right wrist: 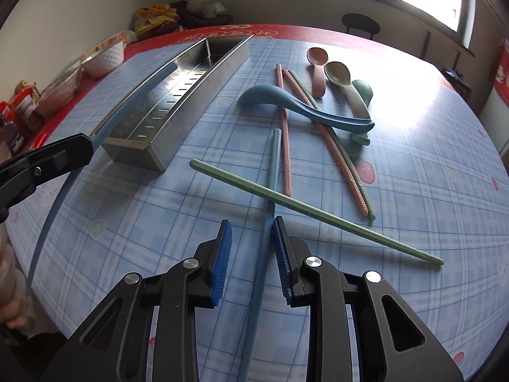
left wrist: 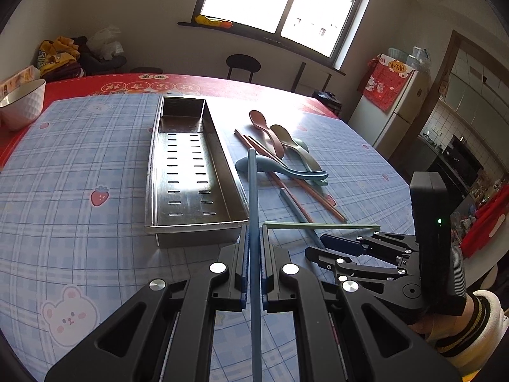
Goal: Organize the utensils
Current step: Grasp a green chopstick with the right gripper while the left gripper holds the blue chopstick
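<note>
- Left wrist view cut off the near end of the blue chopstick that your left gripper clamped just beside the steel tray.
- Your right gripper straddled a second blue chopstick lying on the tablecloth; the pads stood apart, not pressing it.
- You could count four spoons: blue, pink, beige and a teal one mostly hidden.
- Chopsticks numbered six: two blue, two pink, two green, one green largely covered.
</note>
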A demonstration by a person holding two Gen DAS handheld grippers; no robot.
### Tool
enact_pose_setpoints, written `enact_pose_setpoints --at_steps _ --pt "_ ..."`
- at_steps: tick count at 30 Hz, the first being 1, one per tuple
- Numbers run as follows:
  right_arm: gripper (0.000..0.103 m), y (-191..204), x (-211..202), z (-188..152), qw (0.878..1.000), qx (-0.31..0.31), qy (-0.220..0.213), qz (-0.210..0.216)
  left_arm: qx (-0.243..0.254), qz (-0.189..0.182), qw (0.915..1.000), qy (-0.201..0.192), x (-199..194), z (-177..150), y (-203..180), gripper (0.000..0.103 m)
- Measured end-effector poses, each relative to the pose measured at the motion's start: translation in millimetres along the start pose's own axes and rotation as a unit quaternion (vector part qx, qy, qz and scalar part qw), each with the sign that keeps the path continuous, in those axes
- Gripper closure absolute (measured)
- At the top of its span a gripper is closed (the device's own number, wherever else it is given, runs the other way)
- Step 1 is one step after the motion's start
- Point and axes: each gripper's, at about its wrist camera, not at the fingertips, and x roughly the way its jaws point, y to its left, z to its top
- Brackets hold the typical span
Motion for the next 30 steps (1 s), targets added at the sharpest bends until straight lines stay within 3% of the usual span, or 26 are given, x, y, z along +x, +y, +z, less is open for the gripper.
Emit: enact_pose_setpoints --at_steps 2,4,8,14,17,22,30 --pt "0.083 -1 2 2 1.0 0.003 -0.003 0.001 -0.005 0.001 1.0 -0.003 -2 0 3 0.097" --pt "0.095 -2 4 6 1.0 0.007 -0.004 0.011 -0.008 0.002 1.0 -0.005 -3 1 6 0.097" --pt "0.097 -7 11 16 0.999 0.025 -0.004 0.025 -0.016 0.004 0.9998 -0.007 -5 0 11 0.097" --pt "0.097 -40 15 26 0.988 0.116 0.001 0.101 -0.021 0.013 0.9997 -0.01 -11 -1 16 0.097" --pt "0.097 -37 17 28 0.994 0.083 0.011 0.07 -0.024 0.015 0.9995 -0.011 -12 -1 18 0.097" --pt "0.095 -26 16 29 0.996 0.036 0.028 0.071 -0.022 0.013 0.9996 -0.01 -9 1 15 0.097" --pt "0.095 -28 -10 44 0.997 -0.07 0.013 0.022 -0.022 0.013 0.9996 -0.009 -7 3 17 0.097"
